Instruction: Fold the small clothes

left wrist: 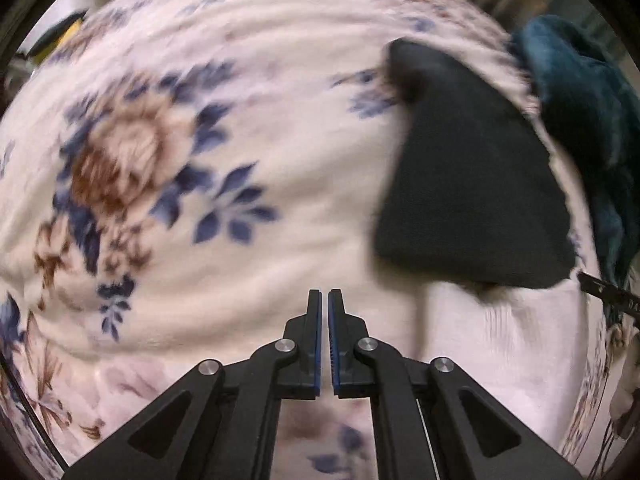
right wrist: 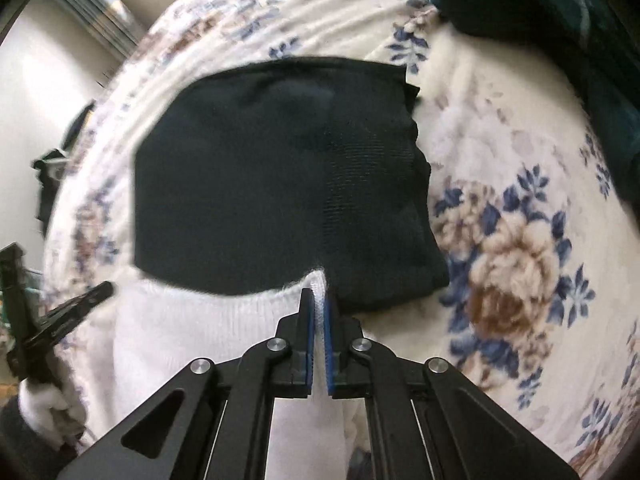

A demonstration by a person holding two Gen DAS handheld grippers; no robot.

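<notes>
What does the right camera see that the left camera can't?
Only the right camera shows the right tongs pinching the edge of the white garment, and the other tongs off to the side. Only the left camera shows the left tongs, nearly closed on nothing, above the blanket. Both show the black garment lying on the flowery blanket, with a teal cloth at the edge.

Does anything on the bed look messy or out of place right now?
Nothing looks damaged or spilled. The black cloth lies fairly flat on the flowered blanket, overlapping the white garment, whose edge the right tongs pinch. A teal bundle sits crumpled at the blanket's edge. The left tongs hold nothing.
</notes>
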